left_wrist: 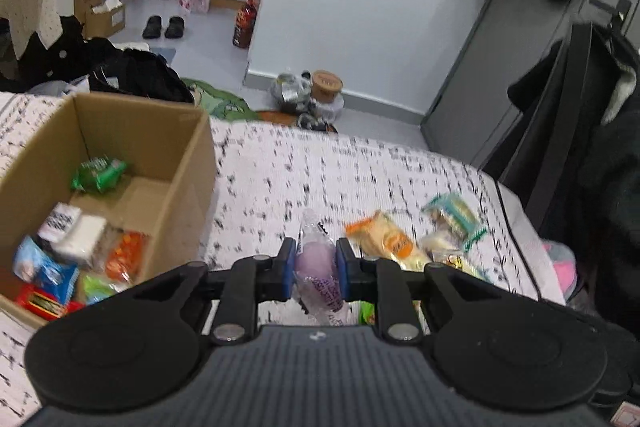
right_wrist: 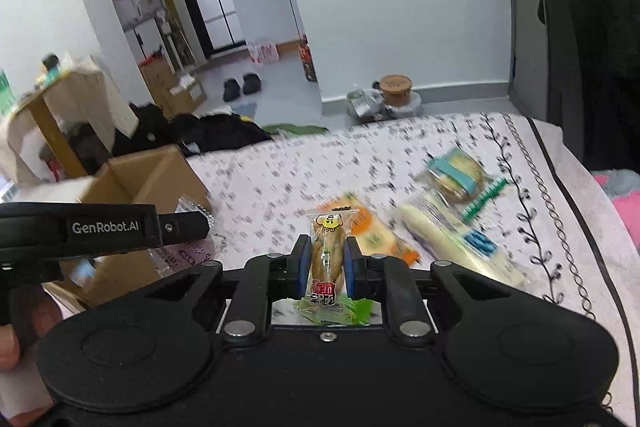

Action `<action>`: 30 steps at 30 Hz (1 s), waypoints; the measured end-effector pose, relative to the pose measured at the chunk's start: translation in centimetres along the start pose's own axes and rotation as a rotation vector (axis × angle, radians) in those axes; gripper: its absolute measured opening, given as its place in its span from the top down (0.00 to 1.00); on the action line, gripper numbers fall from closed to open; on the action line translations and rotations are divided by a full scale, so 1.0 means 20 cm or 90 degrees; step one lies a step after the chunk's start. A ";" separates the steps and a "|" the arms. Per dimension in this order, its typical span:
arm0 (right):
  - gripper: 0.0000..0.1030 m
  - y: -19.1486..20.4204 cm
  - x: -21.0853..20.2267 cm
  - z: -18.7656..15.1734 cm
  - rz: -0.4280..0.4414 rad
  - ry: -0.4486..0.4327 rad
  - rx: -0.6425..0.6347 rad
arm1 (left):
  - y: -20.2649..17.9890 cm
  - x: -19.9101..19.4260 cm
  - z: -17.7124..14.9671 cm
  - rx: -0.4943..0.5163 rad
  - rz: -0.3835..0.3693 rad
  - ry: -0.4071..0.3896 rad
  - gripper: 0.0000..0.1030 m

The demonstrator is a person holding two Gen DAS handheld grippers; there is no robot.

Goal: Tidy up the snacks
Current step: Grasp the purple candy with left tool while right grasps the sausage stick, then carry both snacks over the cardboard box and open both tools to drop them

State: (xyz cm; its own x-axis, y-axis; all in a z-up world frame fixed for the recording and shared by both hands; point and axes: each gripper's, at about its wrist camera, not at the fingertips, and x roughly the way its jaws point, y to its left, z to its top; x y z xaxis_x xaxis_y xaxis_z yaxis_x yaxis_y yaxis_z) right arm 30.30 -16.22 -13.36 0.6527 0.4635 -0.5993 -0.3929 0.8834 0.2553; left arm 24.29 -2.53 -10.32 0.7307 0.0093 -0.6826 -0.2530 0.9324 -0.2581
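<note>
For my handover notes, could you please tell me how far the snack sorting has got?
Done: several packets lie in the brown cardboard box. In hand: left hand-held gripper clamps a purple snack packet; right hand-held gripper clamps a clear biscuit packet. Left: about three packets on the patterned bedsheet.

so it's a bed (left_wrist: 360, 179) w/ a white-ish cover, black speckle print and a vine border down the right edge. cardboard box (left_wrist: 176, 163) sits on it at the left, open top, w/ snack packs inside. on the cover to the right: an orange-and-yellow pack (right_wrist: 376, 235), a long pale roll-type pack (right_wrist: 452, 243) just beside it, and a teal-striped cookie pack (right_wrist: 456, 171) behind those. all a bit blurry tbh.
</note>
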 end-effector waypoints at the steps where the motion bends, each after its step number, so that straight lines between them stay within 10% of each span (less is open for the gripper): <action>1: 0.83 0.02 -0.01 0.02 0.004 -0.005 -0.001 | 0.01 -0.02 0.02 -0.002 -0.002 -0.006 0.81; 30: 0.83 0.40 0.17 0.14 0.106 -0.029 -0.048 | 0.48 -0.21 0.27 -0.041 0.074 -0.069 0.81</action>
State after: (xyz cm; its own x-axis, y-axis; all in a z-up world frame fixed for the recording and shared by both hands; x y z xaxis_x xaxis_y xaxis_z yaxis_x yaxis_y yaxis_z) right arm 31.31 -7.33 -11.22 0.6031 0.6068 -0.5178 -0.5441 0.7876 0.2893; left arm 22.16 8.31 -6.22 0.7568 0.1582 -0.6342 -0.3780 0.8975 -0.2272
